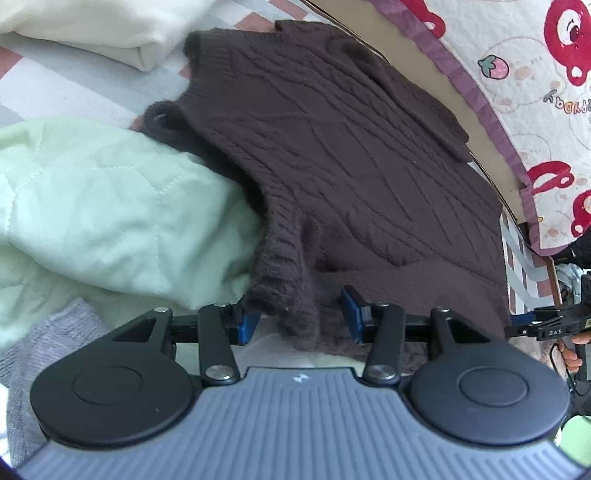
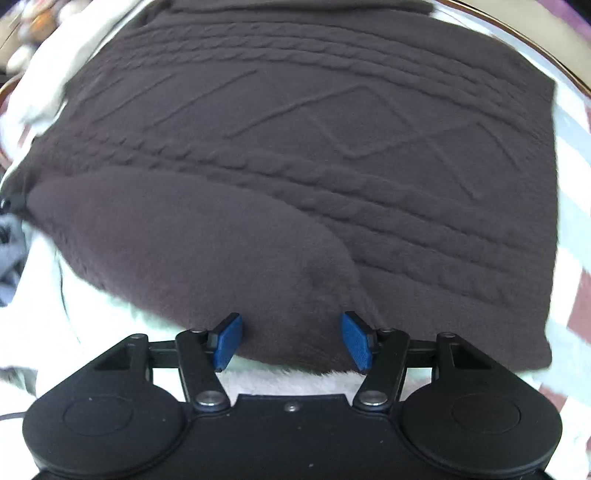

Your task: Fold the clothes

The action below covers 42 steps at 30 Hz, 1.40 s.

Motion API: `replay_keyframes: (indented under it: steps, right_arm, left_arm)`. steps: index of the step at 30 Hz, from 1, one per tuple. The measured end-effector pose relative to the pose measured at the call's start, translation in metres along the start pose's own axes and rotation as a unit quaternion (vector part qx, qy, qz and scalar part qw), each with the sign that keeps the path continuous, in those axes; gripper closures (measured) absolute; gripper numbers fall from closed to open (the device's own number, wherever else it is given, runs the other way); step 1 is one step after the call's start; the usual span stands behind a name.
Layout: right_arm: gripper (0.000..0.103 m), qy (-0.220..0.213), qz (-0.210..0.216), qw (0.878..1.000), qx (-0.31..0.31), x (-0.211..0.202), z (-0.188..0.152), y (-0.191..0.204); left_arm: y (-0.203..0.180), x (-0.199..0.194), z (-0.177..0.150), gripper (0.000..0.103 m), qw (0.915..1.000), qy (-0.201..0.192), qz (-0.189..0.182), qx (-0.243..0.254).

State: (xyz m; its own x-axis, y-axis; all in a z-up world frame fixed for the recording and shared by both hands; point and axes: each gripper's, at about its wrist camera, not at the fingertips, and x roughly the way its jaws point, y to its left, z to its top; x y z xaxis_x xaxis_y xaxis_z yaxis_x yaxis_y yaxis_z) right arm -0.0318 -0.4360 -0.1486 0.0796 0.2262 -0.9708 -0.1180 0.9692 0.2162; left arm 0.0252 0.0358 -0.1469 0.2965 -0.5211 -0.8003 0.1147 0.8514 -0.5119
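My left claw [image 1: 299,317] and right claw [image 2: 291,339] both gape around the near edge of the soft, floppy dark-brown cable-knit sweater [image 2: 295,166], mid-frame, where its thick ribbed hem should grip best.

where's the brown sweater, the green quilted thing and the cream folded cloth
brown sweater [image 1: 351,147]: left wrist view, on the cable-knit middle panel.
green quilted thing [image 1: 110,206]: left wrist view, on its stitched top surface.
cream folded cloth [image 1: 110,26]: left wrist view, on its upper layer near the folded edge.
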Motion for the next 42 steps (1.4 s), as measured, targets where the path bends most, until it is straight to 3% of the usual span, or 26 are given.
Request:
replay_keyframes:
  steps: [1,4,10,15,18,20,21,23,25,28,30,31,32,33,36,39,42]
  right_arm:
    - [0.1,-0.002,0.01,1.0,-0.012,-0.001,0.0,0.004]
    - [0.097,-0.03,0.016,0.999,-0.018,-0.015,-0.006,0.011]
    - [0.097,-0.12,0.105,0.985,0.061,-0.071,-0.027,0.007]
    - [0.098,-0.175,0.189,0.962,0.086,-0.114,-0.042,0.02]
    - [0.101,-0.217,0.262,0.936,0.096,-0.141,-0.043,0.023]
    - [0.101,-0.252,0.269,0.925,0.087,-0.159,-0.038,0.022]
    - [0.101,-0.267,0.256,0.926,0.075,-0.166,-0.033,0.023]
    - [0.101,-0.277,0.171,0.945,0.045,-0.165,-0.019,0.027]
    - [0.101,-0.258,0.1,0.96,0.033,-0.146,-0.004,0.031]
    - [0.095,-0.225,0.041,0.973,0.001,-0.105,0.011,0.048]
    - [0.093,-0.205,0.03,0.977,-0.046,-0.075,0.015,0.074]
    - [0.09,-0.192,0.029,0.978,-0.075,-0.061,0.017,0.088]
    - [0.077,-0.179,0.029,0.978,-0.102,-0.047,0.019,0.103]
    - [0.071,-0.17,0.032,0.977,-0.124,-0.034,0.02,0.118]
    - [0.066,-0.148,0.054,0.971,-0.182,-0.004,0.021,0.158]
    - [0.054,-0.132,0.069,0.965,-0.217,0.015,0.023,0.19]
    - [0.047,-0.105,0.057,0.958,-0.261,0.034,0.013,0.214]
  left_arm:
    - [-0.002,0.001,-0.001,0.061,1.0,0.001,0.0,0.004]
    - [-0.007,-0.003,-0.002,0.068,0.9997,-0.005,0.007,0.024]
    - [-0.004,-0.015,-0.004,0.067,0.9992,-0.02,0.013,0.033]
    - [-0.005,-0.024,-0.004,0.067,0.9986,-0.037,0.008,0.038]
    - [-0.009,-0.031,0.0,0.065,0.9974,-0.05,0.009,0.052]
    - [-0.011,-0.035,0.003,0.064,0.9965,-0.057,0.018,0.058]
    - [-0.012,-0.035,0.006,0.064,0.9959,-0.062,0.028,0.059]
    - [-0.016,-0.034,0.011,0.064,0.9938,-0.068,0.052,0.071]
    - [-0.021,-0.031,0.013,0.064,0.9909,-0.068,0.071,0.092]
    - [-0.02,-0.023,0.016,0.068,0.9937,-0.064,0.057,0.073]
    - [-0.022,-0.018,0.018,0.092,0.9932,-0.071,0.053,0.076]
    - [-0.023,-0.016,0.02,0.092,0.9931,-0.076,0.05,0.075]
    - [-0.022,-0.018,0.023,0.092,0.9937,-0.085,0.04,0.062]
    - [-0.021,-0.019,0.027,0.092,0.9939,-0.094,0.031,0.048]
    - [-0.017,-0.022,0.038,0.092,0.9927,-0.12,0.005,0.008]
    - [-0.012,-0.014,0.044,0.092,0.9908,-0.13,0.033,-0.02]
    - [-0.004,-0.005,0.04,0.092,0.9903,-0.12,0.061,-0.034]
